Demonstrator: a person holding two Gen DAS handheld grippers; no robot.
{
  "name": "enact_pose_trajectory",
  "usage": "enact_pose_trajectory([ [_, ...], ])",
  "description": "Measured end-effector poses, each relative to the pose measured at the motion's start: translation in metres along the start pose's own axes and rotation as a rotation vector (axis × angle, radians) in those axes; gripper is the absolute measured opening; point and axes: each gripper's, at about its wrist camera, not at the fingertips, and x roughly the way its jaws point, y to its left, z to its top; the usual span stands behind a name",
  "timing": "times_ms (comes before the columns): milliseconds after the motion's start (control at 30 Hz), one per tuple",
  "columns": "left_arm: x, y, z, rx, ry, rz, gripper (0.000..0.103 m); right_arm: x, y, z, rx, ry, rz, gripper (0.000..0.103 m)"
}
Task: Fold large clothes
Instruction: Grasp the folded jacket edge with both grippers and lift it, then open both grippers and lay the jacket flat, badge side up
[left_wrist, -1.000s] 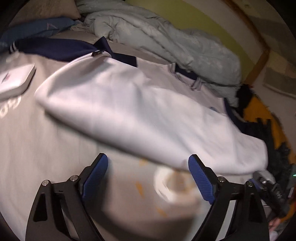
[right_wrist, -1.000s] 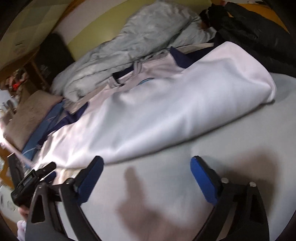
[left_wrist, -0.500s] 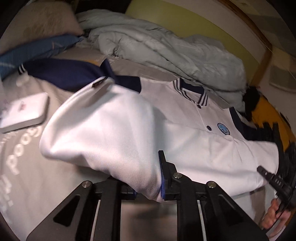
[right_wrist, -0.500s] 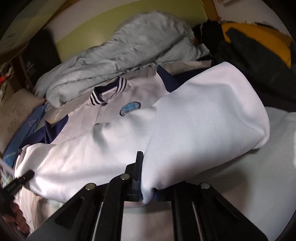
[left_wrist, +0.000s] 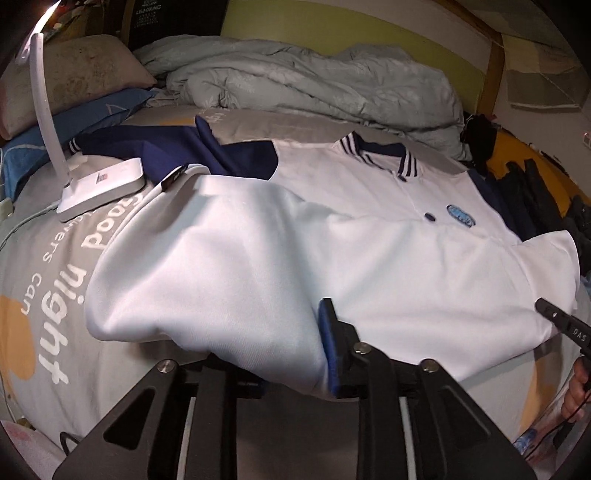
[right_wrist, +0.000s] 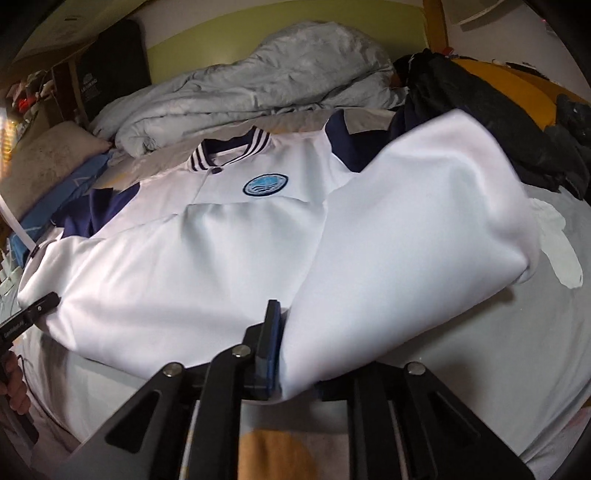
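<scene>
The blue-padded fingers (left_wrist: 327, 347) of the left gripper (left_wrist: 291, 363) pinch a bunched fold of the hem of the white polo shirt with navy sleeves and a striped navy collar (left_wrist: 369, 251); only the right pad shows, the other is buried under the cloth. The jaws have just eased slightly wider after clamping, with the fabric between them. In the left wrist view the shirt lies front up on the grey printed bedsheet (left_wrist: 48, 295), its lower left part lifted and rolled over toward the chest. A round blue badge (left_wrist: 460, 214) sits beside the button placket. A white lamp base with a curved arm (left_wrist: 103, 184) stands on the sheet just beside the navy sleeve. A crumpled pale grey quilt (left_wrist: 314, 81) lies beyond the collar, and a beige pillow (left_wrist: 74, 74) sits at the upper left. The tip of the other tool shows at the right edge, touching the hem.

In the right wrist view the right gripper (right_wrist: 286, 354) likewise pinches the hem, its left pad (right_wrist: 271, 343) pressed on the cloth, and its jaws too have just opened a little around the fabric. The lower right part of the shirt is raised in a puffed fold. A pile of black clothing (right_wrist: 480, 110) lies beyond it at the upper right
</scene>
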Motion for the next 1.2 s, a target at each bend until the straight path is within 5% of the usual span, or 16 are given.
enact_pose_trajectory([
  [67,-0.006,-0.005,-0.003,0.026,-0.028,0.008,0.034,-0.004,0.004,0.001,-0.034,-0.029,-0.027,0.019],
  [133,-0.013,-0.014,-0.005,0.072,-0.058,0.014,0.058,-0.009,0.008,0.000,-0.065,-0.053,-0.050,0.028],
  [233,-0.022,-0.021,-0.008,0.082,-0.103,0.019,0.072,-0.016,0.013,0.000,-0.085,-0.073,-0.057,0.042],
  [300,-0.029,-0.019,-0.009,0.071,-0.120,0.013,0.072,-0.022,0.012,-0.004,-0.071,-0.084,-0.035,0.060],
  [533,-0.054,-0.009,-0.014,0.015,-0.197,0.007,0.074,-0.040,0.018,-0.014,-0.066,-0.133,-0.033,0.078],
  [600,-0.063,-0.014,-0.016,0.046,-0.246,0.032,0.075,-0.047,0.017,-0.015,-0.053,-0.177,-0.068,0.090],
  [733,-0.072,-0.020,-0.015,0.093,-0.319,0.057,0.081,-0.062,0.019,-0.012,-0.072,-0.283,-0.111,0.097],
  [900,-0.069,-0.011,-0.011,0.042,-0.304,0.022,0.083,-0.059,0.022,-0.013,-0.091,-0.285,-0.097,0.103],
  [1067,-0.071,-0.009,-0.011,0.034,-0.315,0.019,0.103,-0.056,0.027,-0.016,-0.141,-0.293,-0.138,0.103],
  [1200,-0.070,-0.012,-0.012,0.044,-0.315,0.006,0.103,-0.052,0.026,-0.016,-0.138,-0.275,-0.132,0.103],
])
